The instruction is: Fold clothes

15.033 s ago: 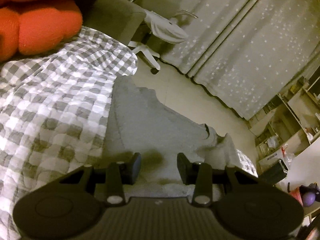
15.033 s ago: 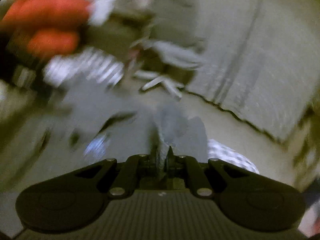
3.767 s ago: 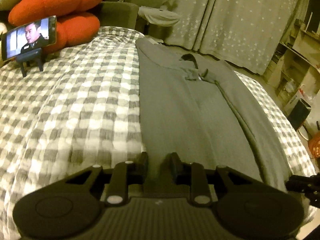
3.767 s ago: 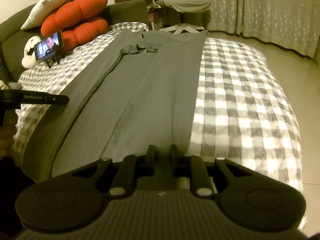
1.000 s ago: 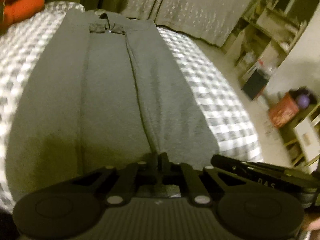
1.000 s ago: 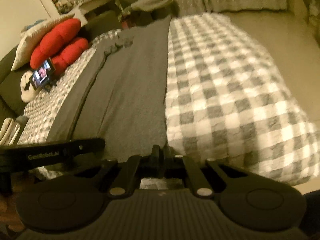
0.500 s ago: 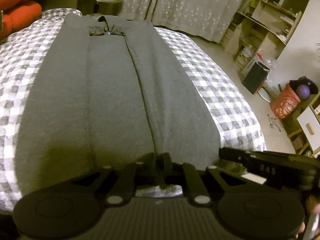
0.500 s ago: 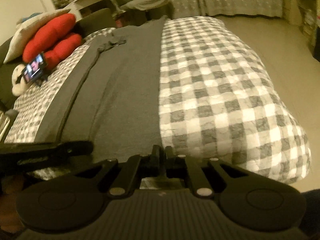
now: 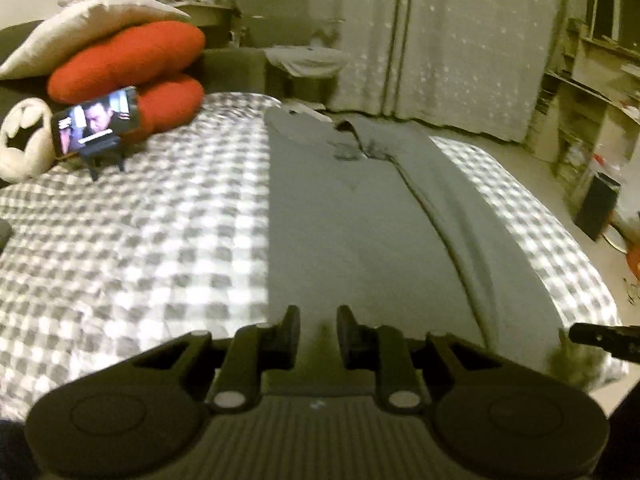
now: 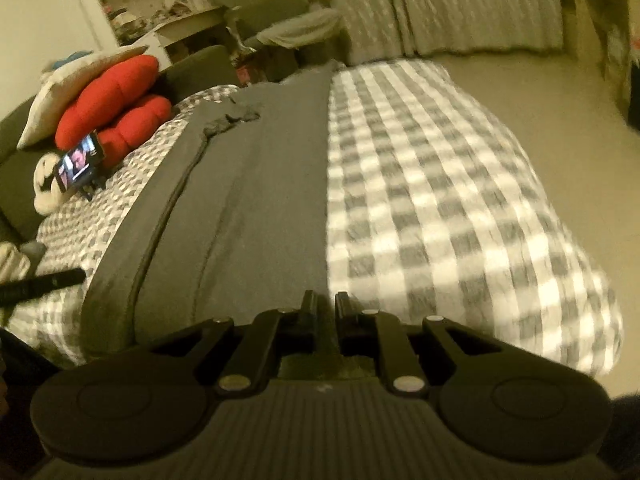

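Note:
A long dark grey garment (image 9: 352, 220) lies flat on the checked bed cover (image 9: 160, 240), its drawstring waist at the far end and a lengthwise fold line to the right of its middle. My left gripper (image 9: 318, 320) is open over the garment's near left corner, with nothing between its fingers. In the right wrist view the garment (image 10: 260, 200) fills the left half of the bed. My right gripper (image 10: 326, 308) sits at the garment's near right edge, jaws only slightly apart and holding nothing I can see. Each gripper's tip shows in the other's view: the right gripper's fingertip (image 9: 604, 338) and the left gripper's fingertip (image 10: 44, 280).
A phone on a stand (image 9: 98, 122) plays video beside red cushions (image 9: 128, 60) and a white pillow (image 9: 92, 24) at the bed's far left. A chair with cloth on it (image 9: 304, 56) and curtains (image 9: 460, 40) stand beyond. Shelves (image 9: 592, 100) line the right wall.
Both grippers, shut on the near hem half a second ago, have let go. The left one has moved to the garment's left corner, the right one to its right edge.

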### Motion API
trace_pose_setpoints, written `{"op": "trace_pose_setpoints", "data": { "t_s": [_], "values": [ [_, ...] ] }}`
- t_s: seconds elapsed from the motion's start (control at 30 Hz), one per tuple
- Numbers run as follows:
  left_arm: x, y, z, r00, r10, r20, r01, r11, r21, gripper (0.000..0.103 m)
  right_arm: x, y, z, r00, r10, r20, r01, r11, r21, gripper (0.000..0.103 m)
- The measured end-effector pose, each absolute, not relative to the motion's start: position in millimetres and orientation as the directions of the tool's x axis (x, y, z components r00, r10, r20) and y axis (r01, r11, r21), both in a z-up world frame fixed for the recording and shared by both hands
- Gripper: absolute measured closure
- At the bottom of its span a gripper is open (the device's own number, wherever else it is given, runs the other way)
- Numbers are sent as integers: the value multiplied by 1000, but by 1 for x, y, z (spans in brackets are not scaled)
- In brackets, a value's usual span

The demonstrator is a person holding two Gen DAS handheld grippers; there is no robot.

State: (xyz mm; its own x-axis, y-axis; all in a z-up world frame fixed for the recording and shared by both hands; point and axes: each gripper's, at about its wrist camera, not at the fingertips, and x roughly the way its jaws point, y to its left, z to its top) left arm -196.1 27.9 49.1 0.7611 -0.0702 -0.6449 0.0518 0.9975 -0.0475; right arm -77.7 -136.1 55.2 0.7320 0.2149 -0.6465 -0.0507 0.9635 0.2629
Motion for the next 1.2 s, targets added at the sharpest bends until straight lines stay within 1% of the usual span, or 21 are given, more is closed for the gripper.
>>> {"op": "trace_pose_setpoints", "data": {
  "t_s": [0.07,0.17,0.23,0.37,0.5,0.6,0.7,0.8,0.9,1.07,1.2],
  "values": [
    [-191,31,47,762,-37,-647,26,999,-27,83,-74,-125,59,747,202,-633,-86,974,209,88],
    [-188,32,39,752,-29,-659,21,1000,-19,83,-65,-112,60,765,197,-613,-134,980,147,88],
    [-186,28,30,738,-38,-673,38,999,-14,83,-57,-105,57,763,206,-613,-157,979,134,88],
    [-184,23,15,715,-43,-697,60,998,0,83,-45,-95,42,731,220,-646,-180,975,129,88],
    [-189,21,13,717,-39,-696,71,997,17,83,-49,-90,38,743,207,-636,-201,976,82,88],
    [-198,19,17,715,-80,-695,105,994,-6,82,-56,-87,42,743,214,-634,-207,974,86,87],
    [-200,13,15,715,-71,-695,117,993,19,82,-59,-77,43,739,271,-617,-265,959,105,86],
    [-201,13,14,706,-84,-703,121,993,3,82,-61,-58,35,724,276,-633,-314,948,54,86],
    [-204,14,16,690,-121,-713,146,989,-26,82,-69,-47,35,733,270,-625,-350,937,-6,86],
    [-205,42,34,708,-133,-693,86,991,-103,80,-71,-55,41,721,308,-620,-332,940,81,87],
    [-207,55,32,697,-102,-710,47,994,-97,80,-72,-64,46,722,325,-611,-294,943,155,87]
  ]
}}
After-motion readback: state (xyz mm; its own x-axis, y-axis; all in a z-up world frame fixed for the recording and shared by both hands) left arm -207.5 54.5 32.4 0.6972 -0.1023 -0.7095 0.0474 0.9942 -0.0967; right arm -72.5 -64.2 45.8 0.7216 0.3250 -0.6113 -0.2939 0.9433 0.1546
